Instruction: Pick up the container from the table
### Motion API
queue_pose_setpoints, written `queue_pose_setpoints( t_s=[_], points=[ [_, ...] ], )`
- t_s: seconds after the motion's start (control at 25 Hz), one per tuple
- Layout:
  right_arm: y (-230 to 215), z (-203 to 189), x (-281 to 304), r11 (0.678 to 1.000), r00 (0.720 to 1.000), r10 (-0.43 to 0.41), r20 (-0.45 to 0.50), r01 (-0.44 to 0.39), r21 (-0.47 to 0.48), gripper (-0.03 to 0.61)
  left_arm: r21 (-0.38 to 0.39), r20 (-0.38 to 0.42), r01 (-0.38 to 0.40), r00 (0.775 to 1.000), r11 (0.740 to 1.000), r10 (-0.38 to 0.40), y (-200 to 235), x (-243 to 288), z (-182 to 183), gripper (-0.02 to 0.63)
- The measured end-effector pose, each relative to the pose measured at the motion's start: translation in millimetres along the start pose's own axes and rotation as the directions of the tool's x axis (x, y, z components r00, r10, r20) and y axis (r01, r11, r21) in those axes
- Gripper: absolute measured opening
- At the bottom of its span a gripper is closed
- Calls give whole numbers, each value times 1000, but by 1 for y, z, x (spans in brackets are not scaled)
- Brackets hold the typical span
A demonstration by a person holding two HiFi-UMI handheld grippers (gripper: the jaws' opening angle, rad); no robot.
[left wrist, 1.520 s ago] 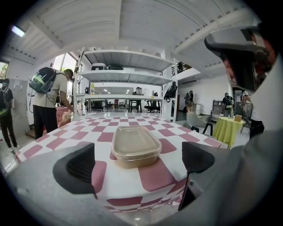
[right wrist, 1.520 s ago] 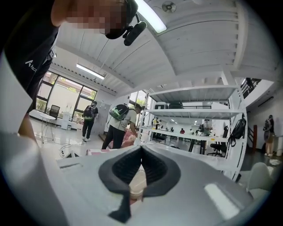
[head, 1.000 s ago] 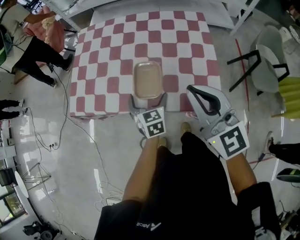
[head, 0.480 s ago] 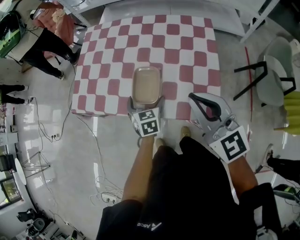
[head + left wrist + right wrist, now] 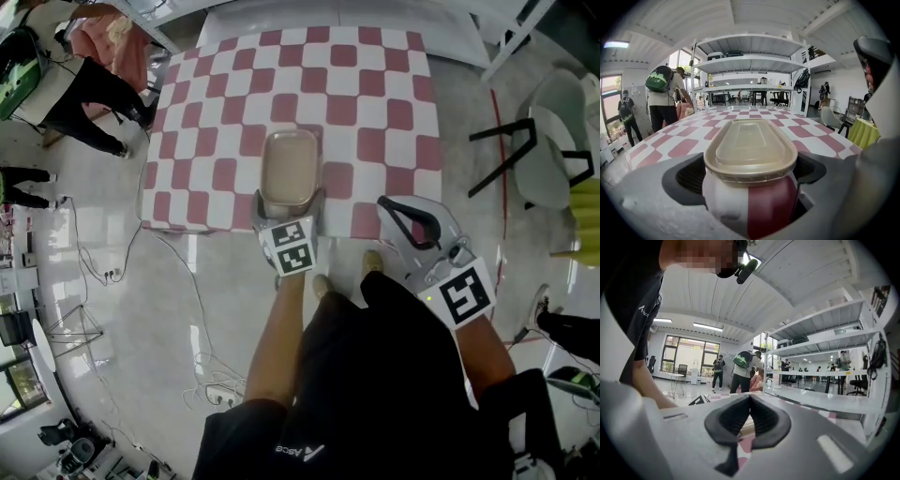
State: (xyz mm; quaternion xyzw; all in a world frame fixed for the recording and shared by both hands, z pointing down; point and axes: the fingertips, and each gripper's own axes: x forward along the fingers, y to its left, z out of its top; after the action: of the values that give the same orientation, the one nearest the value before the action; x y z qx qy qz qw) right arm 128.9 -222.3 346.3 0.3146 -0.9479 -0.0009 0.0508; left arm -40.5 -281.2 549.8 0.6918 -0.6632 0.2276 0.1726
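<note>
The left tongs (image 5: 292,204) are closed on the near end of the container (image 5: 290,169), one jaw on each side of it. The container is long with round ends. It has a see-through tan lid on top. It sits over the near edge of the desk (image 5: 375,84), which has a red and white checked cloth. I cannot tell if the container touches the cloth. The right tongs (image 5: 392,206) are to the right of the container and apart from it. Their jaws are shut tight with nothing between them. Far behind the container stands a person with a green backpack (image 5: 663,93).
</note>
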Motion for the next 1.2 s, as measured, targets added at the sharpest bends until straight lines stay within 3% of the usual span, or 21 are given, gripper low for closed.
queue_pose_setpoints(
  t_s=[0.32, 0.72, 0.88, 1.12, 1.2],
  points=[
    [1, -6, 0, 1000, 1000, -10, -14, 10, -4, 3, 16, 82, 16, 997, 1000, -17, 0, -8, 9, 581],
    [-9, -6, 12, 1000, 999, -14, -33, 14, -13, 3, 93, 158, 101, 981, 990, -115, -7, -41, 36, 580],
    [-15, -3, 20, 1000, 998, 10, -57, -11, -15, 3, 123, 190, 177, 962, 977, -198, -19, -70, 50, 580],
    [-26, 6, 28, 997, 996, 71, -59, -72, -2, 3, 198, 247, 278, 914, 940, -322, -32, -113, 72, 580],
    [-28, 8, 31, 994, 993, 103, -60, -101, 39, 49, 229, 255, 308, 896, 923, -362, -34, -124, 77, 580]
  ],
)
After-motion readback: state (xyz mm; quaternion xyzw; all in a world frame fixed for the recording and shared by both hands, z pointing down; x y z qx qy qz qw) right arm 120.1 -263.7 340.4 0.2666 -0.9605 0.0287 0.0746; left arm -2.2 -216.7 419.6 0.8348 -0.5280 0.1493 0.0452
